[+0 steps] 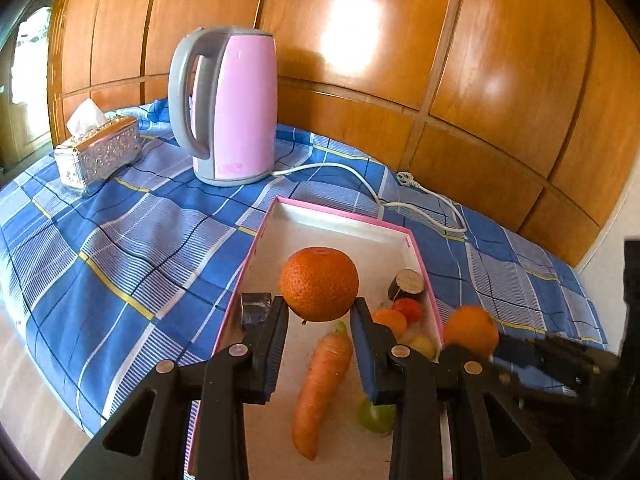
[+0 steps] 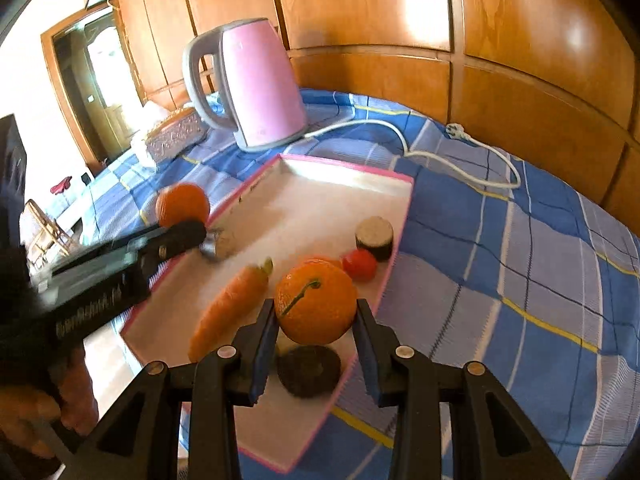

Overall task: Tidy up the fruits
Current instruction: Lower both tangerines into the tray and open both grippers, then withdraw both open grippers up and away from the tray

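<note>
A shallow white tray with a pink rim (image 1: pixel 340 216) (image 2: pixel 352 172) lies on the blue checked cloth. My left gripper (image 1: pixel 320 308) is shut on an orange (image 1: pixel 319 283) and holds it above the tray. My right gripper (image 2: pixel 316 308) is shut on another orange (image 2: pixel 316 306) above the tray's near right edge; this orange also shows in the left wrist view (image 1: pixel 472 330). In the tray lie a carrot (image 1: pixel 322 384) (image 2: pixel 228 304), a red tomato (image 2: pixel 359 265), a green fruit (image 1: pixel 376 416), a dark cylinder (image 2: pixel 375 238) and a dark round disc (image 2: pixel 309 370).
A pink electric kettle (image 1: pixel 236 108) (image 2: pixel 256 88) stands behind the tray, its white cord and plug (image 1: pixel 404 178) trailing right. A silver tissue box (image 1: pixel 98 152) sits at the far left. Wooden panels (image 1: pixel 460 80) close the back.
</note>
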`<state>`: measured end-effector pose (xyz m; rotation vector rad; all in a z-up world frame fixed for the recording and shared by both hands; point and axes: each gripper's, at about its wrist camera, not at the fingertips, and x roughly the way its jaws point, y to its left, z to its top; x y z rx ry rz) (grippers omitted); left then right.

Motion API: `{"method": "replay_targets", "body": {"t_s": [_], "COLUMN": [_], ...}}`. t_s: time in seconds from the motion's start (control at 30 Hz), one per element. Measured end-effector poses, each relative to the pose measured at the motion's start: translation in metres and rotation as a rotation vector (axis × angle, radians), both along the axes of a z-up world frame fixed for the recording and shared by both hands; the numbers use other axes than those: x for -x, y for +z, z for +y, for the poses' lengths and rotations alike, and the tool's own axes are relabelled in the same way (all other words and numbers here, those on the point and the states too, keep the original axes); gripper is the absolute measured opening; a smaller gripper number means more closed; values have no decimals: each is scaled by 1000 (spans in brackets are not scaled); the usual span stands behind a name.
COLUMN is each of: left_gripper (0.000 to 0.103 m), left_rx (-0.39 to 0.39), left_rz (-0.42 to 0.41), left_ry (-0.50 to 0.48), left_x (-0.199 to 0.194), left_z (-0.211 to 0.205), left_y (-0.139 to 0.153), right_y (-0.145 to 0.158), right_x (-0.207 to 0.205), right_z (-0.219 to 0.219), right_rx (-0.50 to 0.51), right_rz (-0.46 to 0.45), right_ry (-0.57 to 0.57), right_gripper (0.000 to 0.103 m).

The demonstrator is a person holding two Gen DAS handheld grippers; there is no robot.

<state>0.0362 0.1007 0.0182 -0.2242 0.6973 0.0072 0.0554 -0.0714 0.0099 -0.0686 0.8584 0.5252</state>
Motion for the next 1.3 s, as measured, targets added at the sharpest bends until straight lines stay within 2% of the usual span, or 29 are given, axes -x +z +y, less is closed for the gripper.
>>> {"method": "replay_targets", "body": {"t_s": [0.37, 0.83, 1.07, 1.3], "left_gripper": [32, 32, 32, 32], "left_rx": [-7, -13, 9, 40], "left_rz": [23, 54, 76, 64], "left_ry": [-16, -25, -8, -29], "left_x": [-10, -30, -39, -45], "left_z": [-2, -1, 7, 12], "left_y": [-7, -19, -24, -21], "right_y": [6, -21, -36, -34], "right_x": [-34, -71, -74, -73], "right_z": [6, 21, 21, 14], "right_rx": [-43, -28, -26, -62], "right_rz": [15, 95, 127, 132], "right_ry": [-39, -52, -43, -33], "right_gripper": [38, 40, 40, 41]}}
